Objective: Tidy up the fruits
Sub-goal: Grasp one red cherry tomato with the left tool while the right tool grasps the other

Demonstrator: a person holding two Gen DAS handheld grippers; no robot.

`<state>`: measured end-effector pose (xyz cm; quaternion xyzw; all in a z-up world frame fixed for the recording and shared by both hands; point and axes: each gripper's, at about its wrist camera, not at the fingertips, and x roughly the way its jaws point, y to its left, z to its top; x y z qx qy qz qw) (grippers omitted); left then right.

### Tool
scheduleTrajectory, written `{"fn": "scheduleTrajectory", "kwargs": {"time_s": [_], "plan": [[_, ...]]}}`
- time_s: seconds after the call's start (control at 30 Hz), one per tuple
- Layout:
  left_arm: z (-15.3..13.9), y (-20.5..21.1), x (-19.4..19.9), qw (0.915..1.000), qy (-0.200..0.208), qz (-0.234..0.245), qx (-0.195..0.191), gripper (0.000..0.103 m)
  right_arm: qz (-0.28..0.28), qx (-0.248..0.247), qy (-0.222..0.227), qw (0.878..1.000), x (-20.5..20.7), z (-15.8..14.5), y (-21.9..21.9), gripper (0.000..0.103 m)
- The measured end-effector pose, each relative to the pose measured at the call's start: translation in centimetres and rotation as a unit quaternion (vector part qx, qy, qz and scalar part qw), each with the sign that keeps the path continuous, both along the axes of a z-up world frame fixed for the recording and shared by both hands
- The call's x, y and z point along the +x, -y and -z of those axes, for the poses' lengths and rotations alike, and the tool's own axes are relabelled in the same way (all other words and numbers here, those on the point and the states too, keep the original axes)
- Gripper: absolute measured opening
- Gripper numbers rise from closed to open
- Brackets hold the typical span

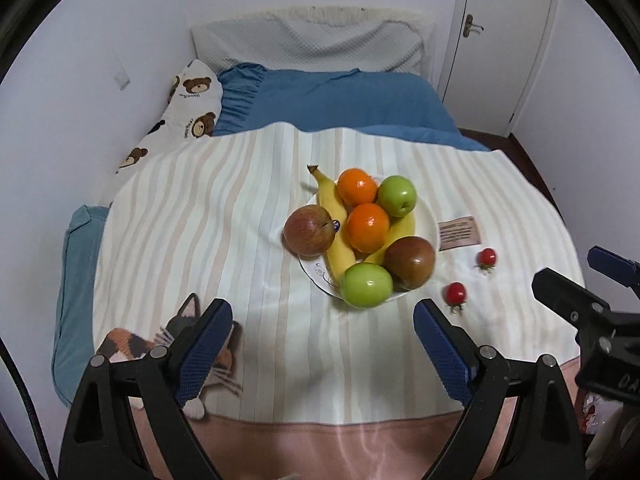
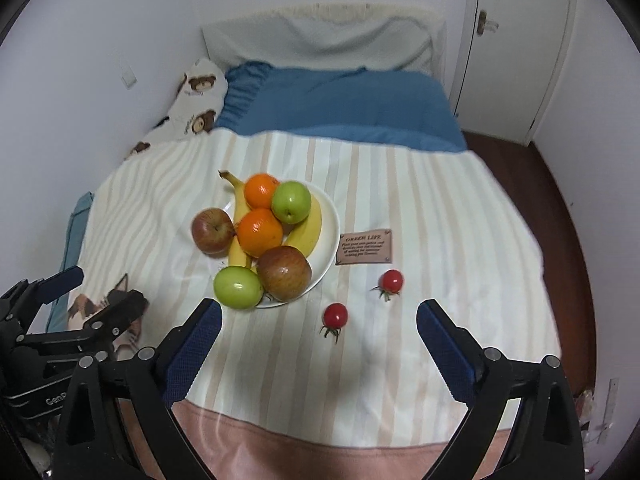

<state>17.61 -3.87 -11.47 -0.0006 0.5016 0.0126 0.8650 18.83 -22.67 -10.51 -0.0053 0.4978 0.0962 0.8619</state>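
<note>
A white plate (image 1: 428, 220) (image 2: 330, 216) on the striped blanket holds bananas (image 1: 334, 220), two oranges (image 1: 367, 227), two green apples (image 1: 367, 284) and a dark red apple (image 1: 410, 257). Another red apple (image 1: 308, 231) (image 2: 212, 231) leans at the plate's left rim. Two cherry tomatoes (image 1: 455, 293) (image 1: 487, 257) (image 2: 335, 315) (image 2: 391, 281) lie on the blanket right of the plate. My left gripper (image 1: 323, 312) (image 2: 106, 286) hovers open above the plate's near side, with nothing between its fingers. My right gripper (image 2: 319, 308) (image 1: 572, 268) hangs open above the nearer tomato, holding nothing.
A brown label patch (image 2: 364, 247) is sewn on the blanket beside the plate. A cat print (image 1: 132, 344) marks the near left corner. Blue bedding (image 1: 340, 100) and a bear-print pillow (image 1: 192, 96) lie behind. Walls close the left side; a door (image 1: 500, 40) stands far right.
</note>
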Motion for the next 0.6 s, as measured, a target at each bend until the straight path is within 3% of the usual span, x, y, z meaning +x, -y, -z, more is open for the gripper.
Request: {"fn": "scheduleTrajectory", "kwargs": {"time_s": [0.23, 0.43, 0.5, 0.53, 0.57, 0.6], "plan": [[-3.9, 1.1, -2.7, 0.9997, 0.023, -0.002, -0.001, 0.093, -0.005, 0.025, 0.031, 0.999, -4.0, -4.6, 0.8, 0.1], [-4.5, 2.7, -2.7, 0.9998, 0.014, -0.001, -0.012, 0.093, -0.009, 0.117, -0.015, 0.993, -4.3, -4.1, 3.7, 0.1], [-3.4, 3.8, -2.1, 1.0, 0.003, 0.003, -0.004, 0.093, 0.013, 0.111, -0.014, 0.994, -3.9, -3.1, 5.9, 0.093], [-2.6, 4.6, -1.6, 1.0, -0.006, 0.006, -0.001, 0.093, 0.023, 0.104, -0.025, 0.994, -3.2, -2.0, 7.3, 0.077], [-1.5, 5.4, -1.0, 0.9998, -0.015, 0.009, 0.001, 0.093, 0.029, 0.106, -0.034, 0.993, -2.9, -1.2, 8.1, 0.069], [-0.6, 6.0, -0.5, 0.9996, -0.025, 0.012, 0.0, 0.093, 0.041, 0.114, -0.049, 0.991, -2.0, 0.2, 9.7, 0.069]]}}
